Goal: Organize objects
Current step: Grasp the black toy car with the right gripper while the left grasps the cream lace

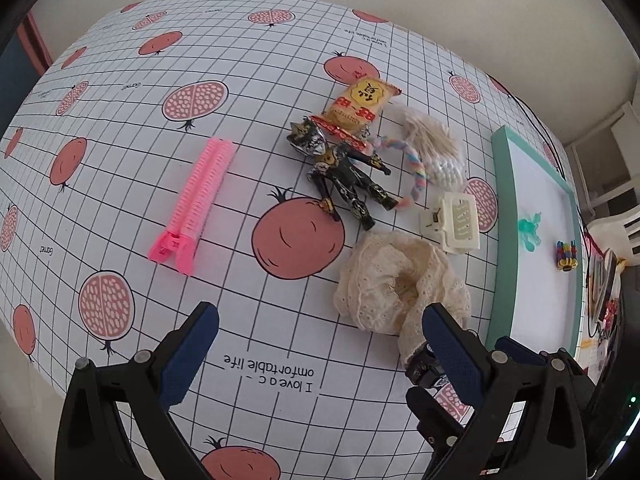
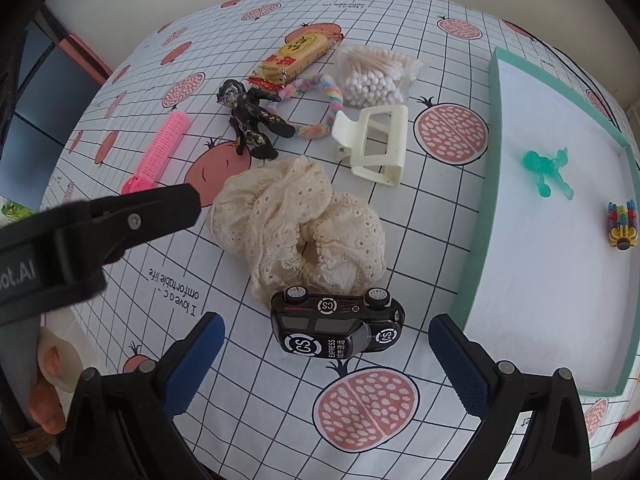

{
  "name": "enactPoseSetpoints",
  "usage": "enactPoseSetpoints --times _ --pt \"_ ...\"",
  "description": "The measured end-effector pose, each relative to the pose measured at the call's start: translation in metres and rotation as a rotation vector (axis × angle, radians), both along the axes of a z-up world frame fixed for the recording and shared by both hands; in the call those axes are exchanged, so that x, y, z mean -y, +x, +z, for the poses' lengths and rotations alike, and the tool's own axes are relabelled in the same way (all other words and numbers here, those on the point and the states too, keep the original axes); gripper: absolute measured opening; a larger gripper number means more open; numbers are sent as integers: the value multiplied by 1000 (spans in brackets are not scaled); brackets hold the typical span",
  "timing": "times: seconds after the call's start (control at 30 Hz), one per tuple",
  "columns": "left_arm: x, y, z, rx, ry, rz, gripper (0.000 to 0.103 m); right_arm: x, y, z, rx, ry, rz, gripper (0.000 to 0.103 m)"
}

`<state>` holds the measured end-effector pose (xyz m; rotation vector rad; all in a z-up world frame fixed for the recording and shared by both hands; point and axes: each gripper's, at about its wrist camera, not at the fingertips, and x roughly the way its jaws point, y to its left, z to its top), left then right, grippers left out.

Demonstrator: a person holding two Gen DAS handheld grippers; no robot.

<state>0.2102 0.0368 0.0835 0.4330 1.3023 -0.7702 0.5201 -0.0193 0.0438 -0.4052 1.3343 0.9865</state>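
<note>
One black toy car (image 2: 337, 327) lying on its side, both grippers' jaws wide, two toys in one tray (image 2: 476, 264), one pink comb (image 1: 192, 200)

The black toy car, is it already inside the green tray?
No, the black toy car lies on its side on the tablecloth, outside the green tray and left of its wall.

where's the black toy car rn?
Right wrist view: the black toy car lies on its side on the tablecloth, just ahead between the open right gripper fingers, touching the cream lace scrunchie, left of the teal tray.
</note>
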Motion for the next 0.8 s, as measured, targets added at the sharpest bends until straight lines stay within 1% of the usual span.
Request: enactPoseSetpoints --times 0.07,0.1,0.2,0.33,0.6,0.67,0.73,0.8 --pt "6 -4 -3 -8 9 -23 101 -1 0 -3 -1 -15 3 103" --pt "8 -6 -4 -15 11 -54 102 -1 -1 -5 -3 -21 5 103" --pt "16 -11 -9 -30 15 -86 102 -2 -2 -9 3 -43 5 103" --pt "25 -16 -17 -37 36 -114 101 -1 0 -12 -3 -51 -5 102" --pt "41 -19 -31 -56 44 -155 101 -1 0 -12 0 -60 -10 101" --pt "44 -20 -33 -61 43 -166 101 -1 1 -12 0 -61 -12 99" --pt "47 -21 -34 -56 40 -178 101 0 1 -11 -3 -60 -15 92" --pt "49 -21 -34 -47 37 -191 101 0 2 -11 -7 -58 -19 88"
